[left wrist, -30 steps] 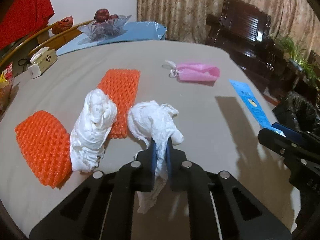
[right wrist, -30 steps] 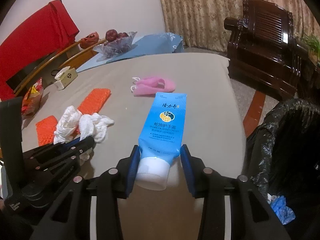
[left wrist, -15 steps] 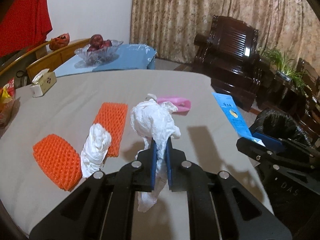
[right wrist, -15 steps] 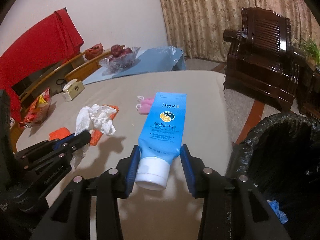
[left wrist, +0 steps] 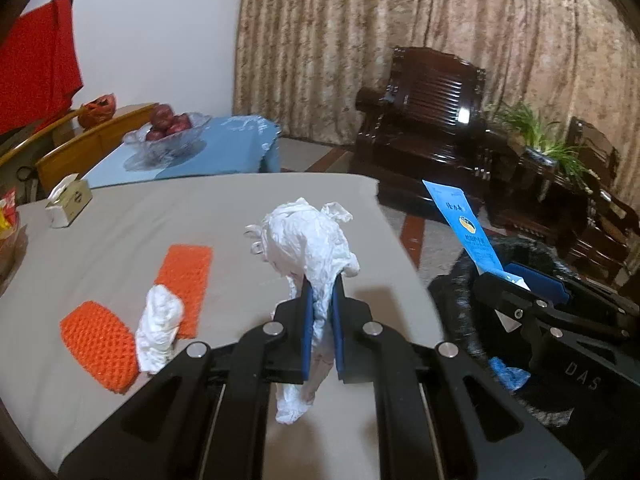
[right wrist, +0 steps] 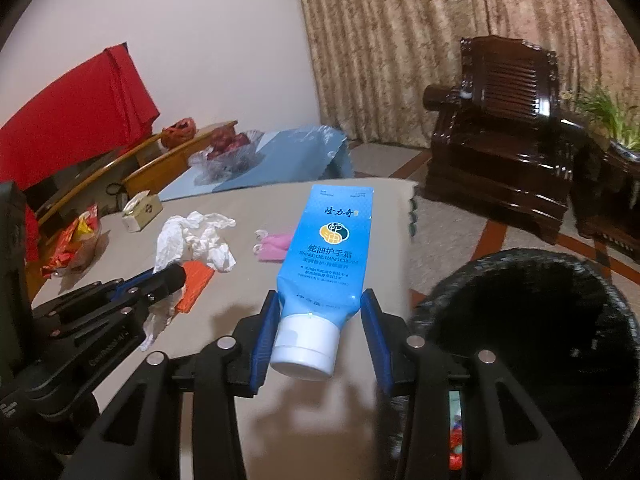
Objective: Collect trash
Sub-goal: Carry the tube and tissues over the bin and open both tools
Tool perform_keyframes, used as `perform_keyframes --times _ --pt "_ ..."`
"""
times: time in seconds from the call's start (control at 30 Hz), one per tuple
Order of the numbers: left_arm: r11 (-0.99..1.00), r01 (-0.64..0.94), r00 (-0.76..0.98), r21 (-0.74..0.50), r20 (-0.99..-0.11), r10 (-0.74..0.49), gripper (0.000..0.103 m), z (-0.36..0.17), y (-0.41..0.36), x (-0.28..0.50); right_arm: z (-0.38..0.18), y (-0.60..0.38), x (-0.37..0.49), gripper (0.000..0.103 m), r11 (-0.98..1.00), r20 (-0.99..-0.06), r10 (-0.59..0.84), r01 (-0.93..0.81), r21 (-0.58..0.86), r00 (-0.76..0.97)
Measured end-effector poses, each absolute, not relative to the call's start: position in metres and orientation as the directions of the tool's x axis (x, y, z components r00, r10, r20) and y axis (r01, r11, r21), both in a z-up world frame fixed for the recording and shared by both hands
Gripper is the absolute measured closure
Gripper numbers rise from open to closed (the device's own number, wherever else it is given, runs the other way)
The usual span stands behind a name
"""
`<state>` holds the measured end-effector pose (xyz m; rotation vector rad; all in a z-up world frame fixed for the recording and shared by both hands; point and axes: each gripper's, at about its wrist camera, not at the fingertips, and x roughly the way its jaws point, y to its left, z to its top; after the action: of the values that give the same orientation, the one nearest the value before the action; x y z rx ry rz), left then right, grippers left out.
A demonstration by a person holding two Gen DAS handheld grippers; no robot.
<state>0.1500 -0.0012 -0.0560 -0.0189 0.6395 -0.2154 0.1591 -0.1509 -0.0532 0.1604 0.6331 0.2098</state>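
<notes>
**Both tongs loaded, bin on the right**

Left tongs (left wrist: 320,300) are pinched tight on a crumpled white tissue (left wrist: 310,242). The wad sticks up past the blue pads and a tail of it dangles below, clear of the surface (left wrist: 120,224). Right tongs (right wrist: 320,320) are clamped on a blue hand cream tube (right wrist: 326,248), gripping it just above the white cap, cap end toward the camera and the flat end pointing away. The tube is up in the air too.

The black-lined bin (right wrist: 536,320) sits off the right edge of the surface, just beside the right tongs, mouth open. In the left view something blue lies inside it.

On the surface: two orange foam nets (left wrist: 186,284), one long and flat, one shorter nearer the left edge, with a second tissue (left wrist: 158,328) lying between them and touching both. A pink mask (right wrist: 274,246) shows in the right view, partly hidden behind the tube. A tissue box (left wrist: 68,200) sits near the far left corner, well apart from the rest.

Background has a fruit bowl (left wrist: 168,136) on a blue cloth, a dark armchair (left wrist: 432,128) and curtains.
</notes>
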Motion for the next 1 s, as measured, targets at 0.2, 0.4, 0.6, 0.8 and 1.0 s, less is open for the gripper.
perform_keyframes --times 0.2,0.4,0.6,0.8,1.0 --pt "0.96 0.261 0.775 -0.097 -0.572 -0.269 0.095 -0.047 -0.035 0.143 -0.043 -0.185 0.137 0.062 0.978 -0.557 0.175 -0.08 0.191 0.811" --pt "0.934 0.342 0.755 -0.103 -0.562 -0.338 0.095 -0.045 -0.075 0.138 -0.042 -0.222 0.117 0.062 0.986 -0.563 0.093 0.003 0.167 0.821" --pt "0.899 0.424 0.713 -0.106 -0.573 -0.404 0.095 -0.054 -0.119 0.137 -0.049 -0.26 0.099 0.062 0.983 -0.576 0.015 0.092 0.157 0.817" --pt "0.859 0.498 0.656 -0.121 -0.595 -0.464 0.095 -0.068 -0.16 0.144 -0.062 -0.288 0.091 0.062 0.975 -0.599 -0.039 0.16 0.151 0.8" --pt "0.826 0.536 0.605 -0.173 -0.604 -0.519 0.052 -0.078 -0.187 0.152 -0.078 -0.309 0.09 0.051 0.97 -0.637 -0.067 0.2 0.14 0.768"
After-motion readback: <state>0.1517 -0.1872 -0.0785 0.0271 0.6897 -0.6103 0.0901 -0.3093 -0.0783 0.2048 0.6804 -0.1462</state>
